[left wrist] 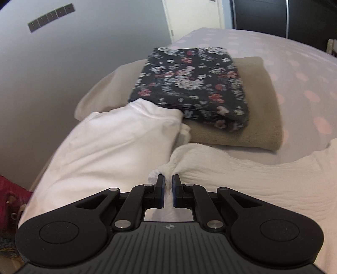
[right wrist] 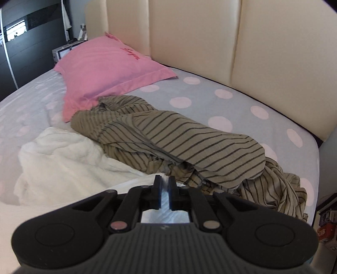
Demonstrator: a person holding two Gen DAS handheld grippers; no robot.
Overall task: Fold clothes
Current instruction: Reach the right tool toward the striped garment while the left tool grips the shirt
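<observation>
A white textured garment (left wrist: 242, 175) lies spread on the bed. My left gripper (left wrist: 167, 179) is shut on a bunched edge of it. The same white garment (right wrist: 69, 160) shows in the right wrist view, and my right gripper (right wrist: 165, 181) is shut on another edge of it. A smooth white garment (left wrist: 109, 143) lies to the left of my left gripper. A folded dark floral garment (left wrist: 189, 86) sits on a folded beige garment (left wrist: 259, 126) ahead. A crumpled beige striped garment (right wrist: 179, 139) lies just beyond my right gripper.
The bed has a grey sheet with pink dots (right wrist: 210, 92). A pink pillow (right wrist: 109, 69) lies near the cream padded headboard (right wrist: 189, 31). A grey wall (left wrist: 52, 73) runs along the bed's left side. A dark wardrobe (left wrist: 273, 14) stands behind.
</observation>
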